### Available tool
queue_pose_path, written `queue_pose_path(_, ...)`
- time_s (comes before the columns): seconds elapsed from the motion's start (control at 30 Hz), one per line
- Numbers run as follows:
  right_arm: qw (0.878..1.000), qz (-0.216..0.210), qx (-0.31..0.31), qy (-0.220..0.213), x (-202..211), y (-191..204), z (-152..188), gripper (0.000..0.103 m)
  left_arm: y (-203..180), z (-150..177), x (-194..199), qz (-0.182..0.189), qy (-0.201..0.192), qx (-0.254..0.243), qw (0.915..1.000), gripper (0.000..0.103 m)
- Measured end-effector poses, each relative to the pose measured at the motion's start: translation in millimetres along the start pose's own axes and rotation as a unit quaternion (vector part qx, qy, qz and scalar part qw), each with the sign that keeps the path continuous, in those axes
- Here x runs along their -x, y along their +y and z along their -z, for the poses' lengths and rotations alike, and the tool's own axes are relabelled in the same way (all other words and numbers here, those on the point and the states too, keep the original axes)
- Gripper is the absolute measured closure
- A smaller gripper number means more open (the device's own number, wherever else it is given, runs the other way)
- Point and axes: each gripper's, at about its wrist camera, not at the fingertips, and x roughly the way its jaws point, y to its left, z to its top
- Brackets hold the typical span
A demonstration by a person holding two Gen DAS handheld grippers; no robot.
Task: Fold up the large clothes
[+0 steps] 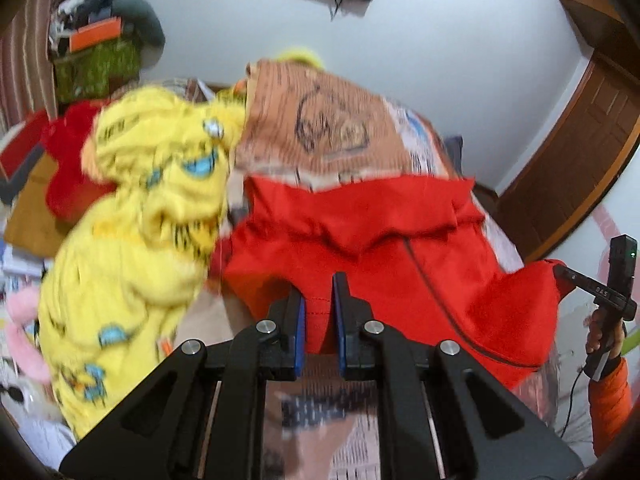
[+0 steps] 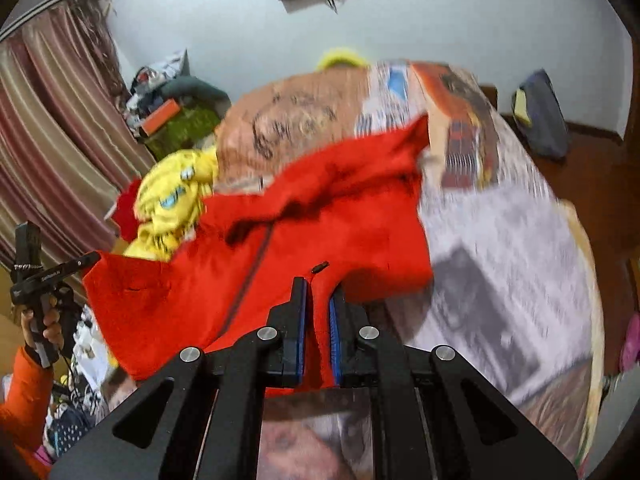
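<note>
A large red zip jacket (image 1: 384,224) hangs stretched between both grippers above a bed covered with a printed sheet (image 1: 332,132). My left gripper (image 1: 320,292) is shut on one corner of the jacket's hem. My right gripper (image 2: 318,296) is shut on the other corner of the red jacket (image 2: 320,216). Its dark zipper (image 2: 256,264) runs down the front. The right gripper (image 1: 592,284) also shows at the right edge of the left wrist view, the left gripper (image 2: 86,260) at the left edge of the right wrist view. Both views are motion-blurred.
A yellow patterned fleece garment (image 1: 140,240) lies heaped on the bed to the left, with another red cloth (image 1: 76,160) behind it. Cluttered boxes (image 1: 96,40) stand at the back left. A wooden door (image 1: 580,152) is at the right. A dark bag (image 2: 544,116) leans on the far wall.
</note>
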Motion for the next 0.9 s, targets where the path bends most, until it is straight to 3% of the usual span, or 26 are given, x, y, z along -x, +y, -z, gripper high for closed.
queue_pose_path(0.17,0.999,0.002,-0.009,-0.033,-15.5,-7.0,-48.7,0.095,-4.1,-40.7,-15.4,-0.044,-0.047,-0.016,0.9978,0.092)
queue_pose_path(0.47,0.998,0.032,-0.028,-0.044,-75.8,-29.9,-128.9,0.095,15.7,-119.2,-87.3,-0.102,-0.081,0.012,0.9914,0.093)
queue_pose_path(0.67,0.997,0.06,-0.053,-0.009,-139.2,-55.6,-150.6,0.094,41.7,-141.7,-172.3,-0.143,-0.044,0.041,0.9878,0.093)
queue_pose_path(0.9,0.993,0.09,-0.069,0.028,-189.5,-82.9,-143.8,0.093,54.8,-131.8,-260.1,-0.172,0.024,0.027,0.9844,0.093)
